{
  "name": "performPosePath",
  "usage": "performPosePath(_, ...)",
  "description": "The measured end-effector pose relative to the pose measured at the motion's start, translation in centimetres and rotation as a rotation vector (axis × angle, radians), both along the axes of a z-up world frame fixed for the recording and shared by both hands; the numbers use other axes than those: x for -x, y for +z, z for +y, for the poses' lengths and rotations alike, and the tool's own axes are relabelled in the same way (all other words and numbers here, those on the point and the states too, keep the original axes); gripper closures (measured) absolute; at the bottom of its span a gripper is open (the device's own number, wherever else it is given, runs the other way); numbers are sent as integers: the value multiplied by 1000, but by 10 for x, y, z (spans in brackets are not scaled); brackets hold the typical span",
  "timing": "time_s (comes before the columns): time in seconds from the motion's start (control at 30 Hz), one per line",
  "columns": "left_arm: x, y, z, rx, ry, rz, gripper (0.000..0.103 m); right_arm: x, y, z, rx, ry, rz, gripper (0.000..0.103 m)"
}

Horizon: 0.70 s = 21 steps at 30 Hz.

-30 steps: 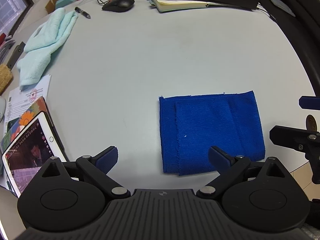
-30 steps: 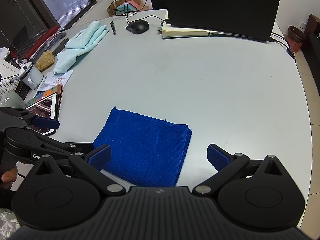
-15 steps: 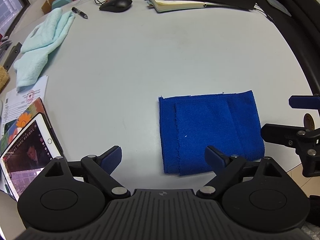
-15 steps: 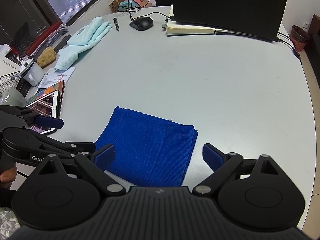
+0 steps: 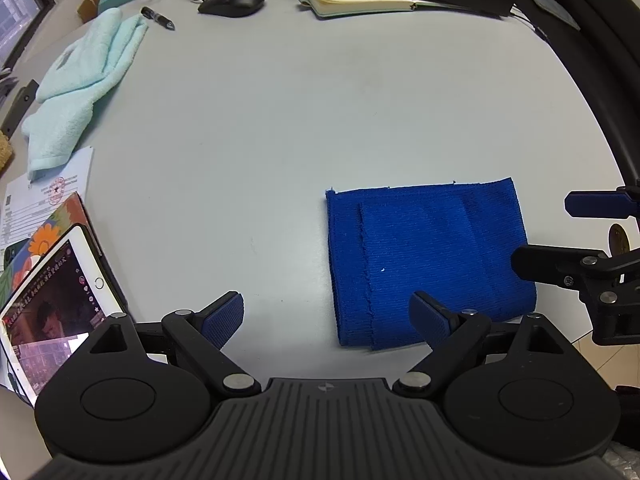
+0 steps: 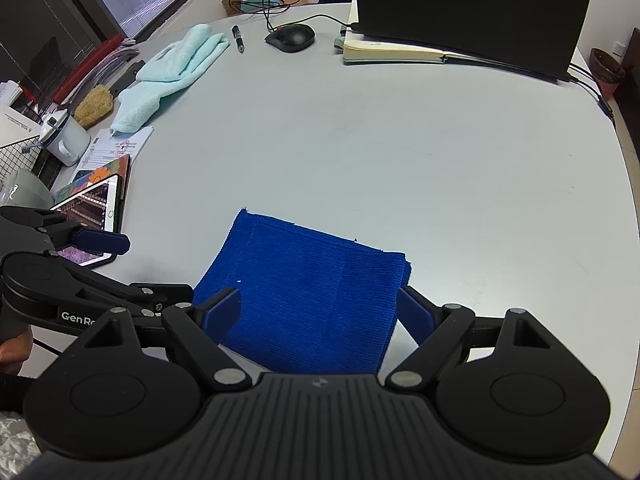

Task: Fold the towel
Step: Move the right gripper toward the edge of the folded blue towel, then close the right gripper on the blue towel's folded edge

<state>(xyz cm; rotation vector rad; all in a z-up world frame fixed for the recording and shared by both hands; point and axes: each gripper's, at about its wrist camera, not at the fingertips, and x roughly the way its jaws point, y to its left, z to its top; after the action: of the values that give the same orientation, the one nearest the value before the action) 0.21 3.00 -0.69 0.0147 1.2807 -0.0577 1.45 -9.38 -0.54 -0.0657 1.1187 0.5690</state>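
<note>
While the folded blue terry towel (image 6: 308, 292) lies flat on the grey round table (image 6: 380, 152), the right gripper (image 6: 320, 312) hovers over it, jaws closing, nothing clamped; the left gripper (image 5: 328, 316) gapes empty beside it.

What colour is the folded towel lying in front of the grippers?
The folded towel is solid deep blue, clearest in the left wrist view.

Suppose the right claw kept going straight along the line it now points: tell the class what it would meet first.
Most likely the folded blue towel, lying flat on the pale grey table. The right claw, its jaws closing, frames the towel's near end without pressing it. How far above it hangs is unclear.
</note>
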Motion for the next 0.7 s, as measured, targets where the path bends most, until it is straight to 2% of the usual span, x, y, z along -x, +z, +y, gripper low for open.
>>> performPosePath(0.4,0,-5,15,33,-65,18,12,-6,-10,26,10,14,49,39)
performPosePath(0.7,6,-9,23,50,-154,19,12,-11,-21,47,26,14,78,45)
